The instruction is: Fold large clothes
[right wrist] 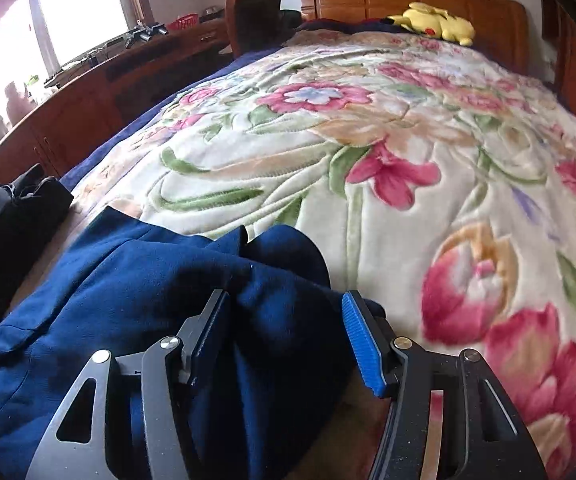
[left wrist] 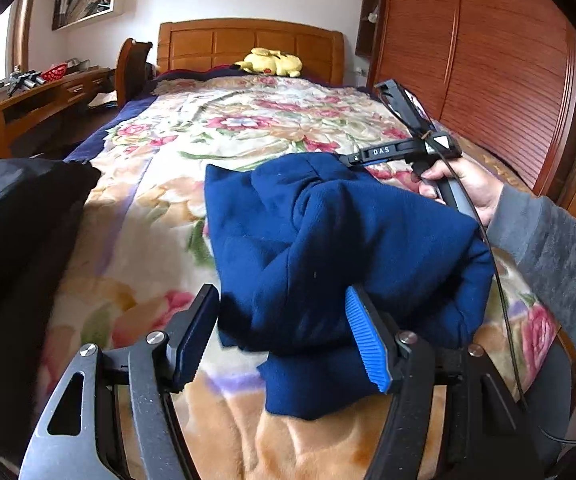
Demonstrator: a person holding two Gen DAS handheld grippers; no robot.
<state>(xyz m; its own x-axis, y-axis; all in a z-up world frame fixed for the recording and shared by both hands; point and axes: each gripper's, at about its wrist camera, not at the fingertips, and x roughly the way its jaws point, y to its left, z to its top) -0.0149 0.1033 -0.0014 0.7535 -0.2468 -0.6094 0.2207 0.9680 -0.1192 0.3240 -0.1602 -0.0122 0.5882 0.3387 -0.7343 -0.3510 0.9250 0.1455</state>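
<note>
A dark blue fleece garment (left wrist: 340, 240) lies bunched in a heap on the near end of the bed with its floral blanket (left wrist: 247, 120). My left gripper (left wrist: 283, 336) is open, its jaws wide apart over the garment's near edge, with cloth lying between them. In the right wrist view the same garment (right wrist: 127, 300) fills the lower left. My right gripper (right wrist: 288, 340) is open with blue cloth between its jaws. The right gripper's body (left wrist: 404, 152) and the hand holding it show at the garment's far right side in the left wrist view.
A black garment (left wrist: 19, 216) lies at the bed's left edge, also in the right wrist view (right wrist: 11, 216). A yellow plush toy (left wrist: 269, 62) rests by the wooden headboard (left wrist: 247, 40). A wooden desk (left wrist: 27, 100) runs along the left. A wooden wardrobe (left wrist: 488, 60) stands to the right.
</note>
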